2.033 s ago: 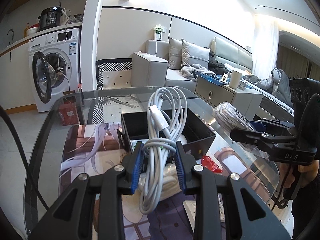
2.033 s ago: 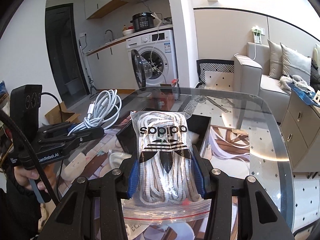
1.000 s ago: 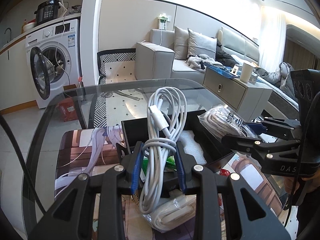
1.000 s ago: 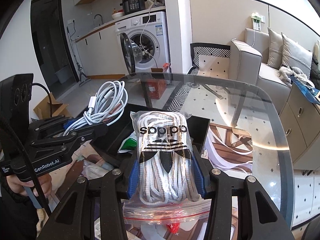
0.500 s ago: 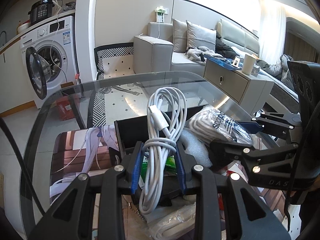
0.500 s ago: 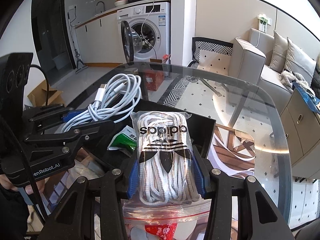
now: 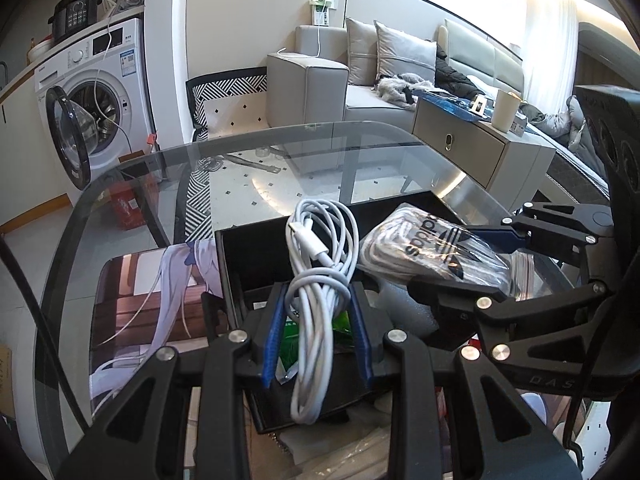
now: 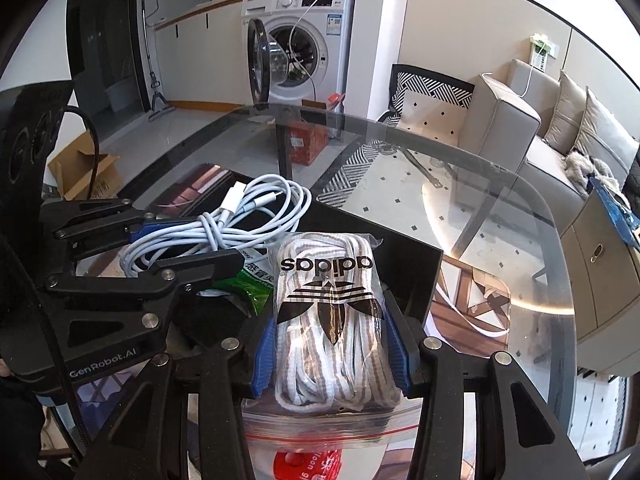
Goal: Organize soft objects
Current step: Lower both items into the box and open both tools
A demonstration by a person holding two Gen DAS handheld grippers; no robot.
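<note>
The left gripper (image 7: 318, 330) is clamped on a coiled white cable (image 7: 320, 280), pinched at the wrapped waist where the loops are bound; that is the sensible place, since the bundle looks light and limp and its free loops flop above and below the pads; the right gripper (image 8: 330, 350) is closed across a clear zip bag of white laces (image 8: 328, 312), squeezing the soft bulk at mid-length — the plastic looks slippery, so a grip on the laces through the film seems safer than on the loose sealed edge hanging below. Both bundles hang side by side over the open black box (image 8: 416, 268), which already holds a green packet (image 8: 250, 288) and some white foam (partly hidden). The box sits on a glass table (image 8: 520, 216) with an illustrated mat (image 7: 140, 292) under it; the glass looks hard and smooth; beyond are a washing machine (image 8: 304, 28) with its door open and a grey sofa (image 7: 360, 76).
</note>
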